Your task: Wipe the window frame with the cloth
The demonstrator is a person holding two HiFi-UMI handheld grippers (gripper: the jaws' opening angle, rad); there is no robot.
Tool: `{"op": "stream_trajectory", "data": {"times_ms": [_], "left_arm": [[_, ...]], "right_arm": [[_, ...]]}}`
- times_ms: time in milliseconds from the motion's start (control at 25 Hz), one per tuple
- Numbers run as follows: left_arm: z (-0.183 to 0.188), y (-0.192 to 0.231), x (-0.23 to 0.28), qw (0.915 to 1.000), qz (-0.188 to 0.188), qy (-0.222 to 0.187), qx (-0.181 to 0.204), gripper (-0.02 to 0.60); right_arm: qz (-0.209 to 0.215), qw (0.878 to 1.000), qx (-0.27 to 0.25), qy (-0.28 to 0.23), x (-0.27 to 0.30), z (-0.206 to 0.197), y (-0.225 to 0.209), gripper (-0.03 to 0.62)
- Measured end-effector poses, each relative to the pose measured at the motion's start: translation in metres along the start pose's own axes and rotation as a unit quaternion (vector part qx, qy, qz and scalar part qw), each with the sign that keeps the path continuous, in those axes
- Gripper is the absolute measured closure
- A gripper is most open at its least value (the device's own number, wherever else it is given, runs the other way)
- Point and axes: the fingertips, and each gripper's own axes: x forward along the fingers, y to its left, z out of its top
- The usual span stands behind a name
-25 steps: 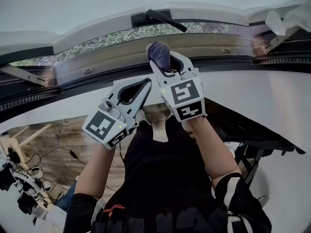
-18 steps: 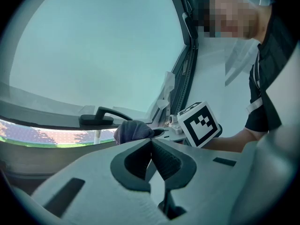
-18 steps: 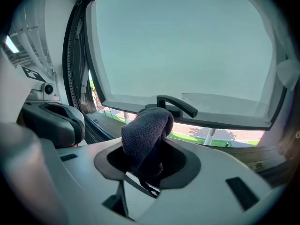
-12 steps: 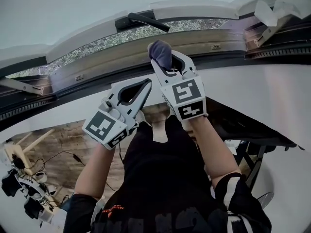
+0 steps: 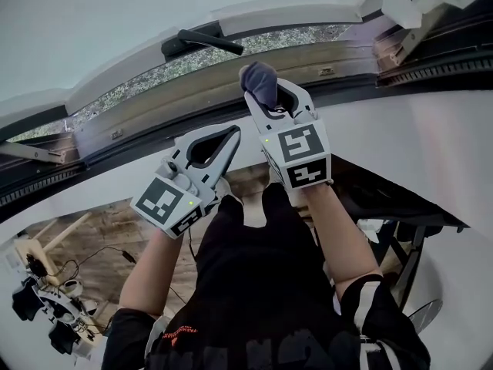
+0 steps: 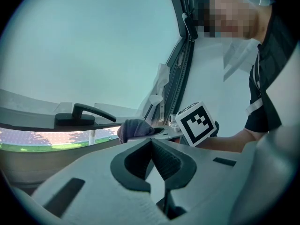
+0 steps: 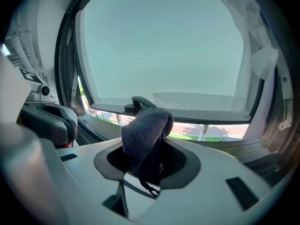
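Note:
My right gripper [image 5: 266,99] is shut on a dark blue-grey cloth [image 5: 259,82], which bulges out past the jaw tips. The cloth sits against the brownish lower window frame [image 5: 177,106], to the right of the black window handle [image 5: 199,42]. In the right gripper view the cloth [image 7: 146,129] is bunched between the jaws of my right gripper [image 7: 144,150], with the handle [image 7: 139,102] beyond it. My left gripper [image 5: 230,134] hangs lower left of the cloth, shut on nothing. Its own view shows my left gripper [image 6: 151,143] with tips meeting and the cloth [image 6: 134,127] ahead.
The opened sash with its white frame [image 5: 293,15] tilts outward above the sill. A metal stay and hinge [image 5: 400,33] sit at the upper right. A dark desk edge [image 5: 400,203] lies under my right arm. Cables and gear [image 5: 46,307] lie on the wooden floor at lower left.
The right gripper with the cloth has moved rightwards along the frame, away from the handle. The left gripper has stayed in the same place in the view.

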Motion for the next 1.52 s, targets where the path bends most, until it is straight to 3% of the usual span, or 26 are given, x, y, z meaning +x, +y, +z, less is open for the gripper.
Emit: {"op": "stream_trajectory", "data": {"times_ms": [1520], "left_arm": [[0.001,-0.044,0.097,0.9977,-0.063,0.022,0.011,0.561]], "right_arm": [[-0.071,0.997,0.039,-0.016,-0.048,-0.016,-0.116,0.437]]}}
